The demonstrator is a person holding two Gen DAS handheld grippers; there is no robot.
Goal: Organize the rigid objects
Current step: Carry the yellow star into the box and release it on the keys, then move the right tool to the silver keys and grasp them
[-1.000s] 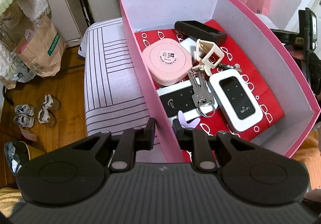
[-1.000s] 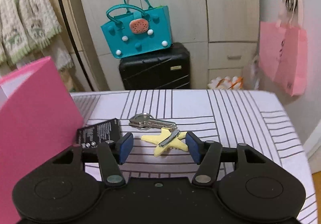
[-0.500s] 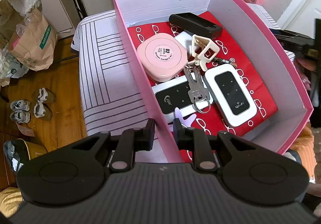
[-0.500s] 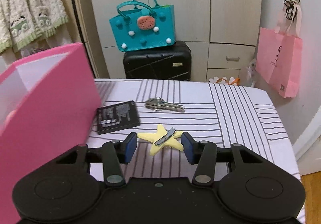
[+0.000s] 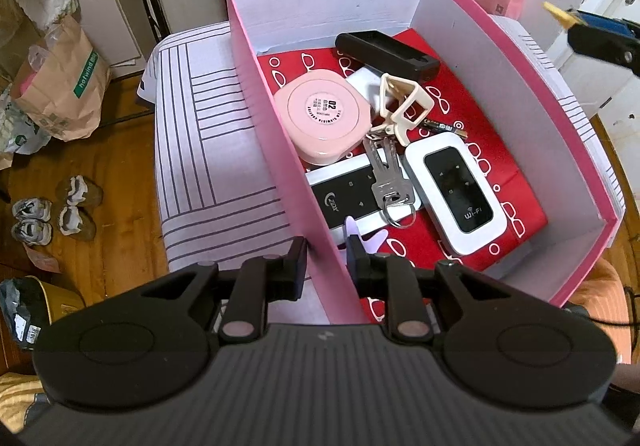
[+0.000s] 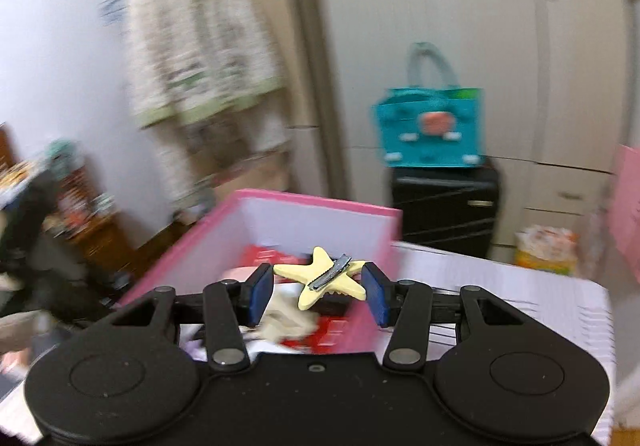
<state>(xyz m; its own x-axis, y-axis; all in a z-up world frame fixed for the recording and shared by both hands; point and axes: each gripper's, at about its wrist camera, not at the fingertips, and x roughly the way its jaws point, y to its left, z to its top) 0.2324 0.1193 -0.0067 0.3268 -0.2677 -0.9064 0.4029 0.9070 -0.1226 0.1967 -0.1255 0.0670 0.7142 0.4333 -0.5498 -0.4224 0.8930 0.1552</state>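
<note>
Nearest the right wrist lens, the right gripper (image 6: 318,288) was seen about half open, its blue pads (image 6: 260,296) closed against two opposite arms of a yellow star-shaped hair clip (image 6: 320,283). The star was held clear of any surface, its metal clasp up; the clasp's long axis ran slantwise across the gap between the pads.

Just beyond and below the star, the pink box (image 6: 320,202) was seen, its open top facing the gripper. The background was motion-blurred. The drop, as judged, would turn on one relation: the box interior lay forward of and beneath the held star, so carrying on over the near wall seemed called for before any release.

In the left wrist view, the left gripper (image 5: 326,260) was nearly closed, straddling the near wall of the pink box (image 5: 280,150); whether the wall was actually pinched could not be told. Farther in, keys (image 5: 390,180), a white Wi-Fi device (image 5: 456,194) and a round pink case (image 5: 326,120) were noted on the red lining. At the far right edge, the right gripper (image 5: 560,15) was seen above the box rim with the star's yellow tip showing.
</note>
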